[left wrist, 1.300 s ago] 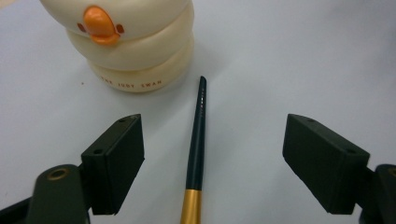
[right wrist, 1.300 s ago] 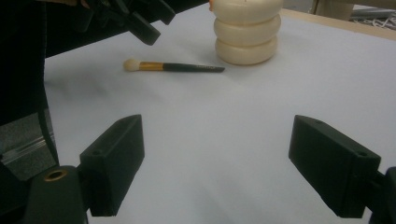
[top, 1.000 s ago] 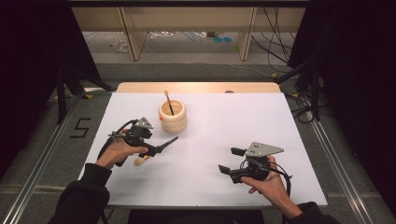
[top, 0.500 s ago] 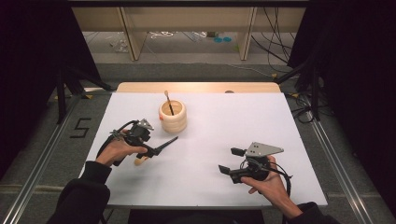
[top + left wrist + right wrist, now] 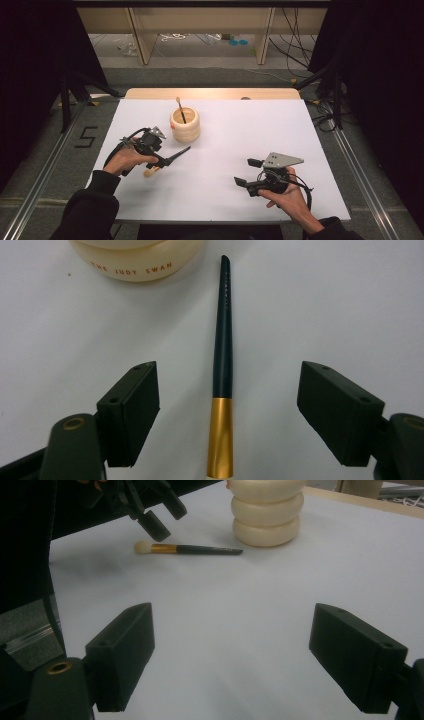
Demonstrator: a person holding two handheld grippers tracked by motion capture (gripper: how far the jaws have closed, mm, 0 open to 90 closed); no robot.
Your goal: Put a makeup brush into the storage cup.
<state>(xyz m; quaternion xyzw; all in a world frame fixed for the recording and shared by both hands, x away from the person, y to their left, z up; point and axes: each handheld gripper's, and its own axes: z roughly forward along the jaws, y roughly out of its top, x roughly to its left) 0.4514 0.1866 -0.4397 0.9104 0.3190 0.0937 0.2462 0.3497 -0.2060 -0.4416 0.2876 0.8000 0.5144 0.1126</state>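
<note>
Left tool point(image 5: 227, 390) jaws apart, straddling makeup brush point(image 5: 222, 350) flat on surface point(image 5: 240, 135) to grip its handle | right tool point(image 5: 248, 172) apart, idle | holder point(image 5: 185, 125) nearby

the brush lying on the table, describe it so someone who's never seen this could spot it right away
On the white table, find the cream ribbed holder near the far edge. Just in front of it, between the open jaws of the left gripper, lies the brush. It has a dark tapered handle, a gold collar and a pale tip, and lies flat, unlike the stick standing in the holder.
</note>
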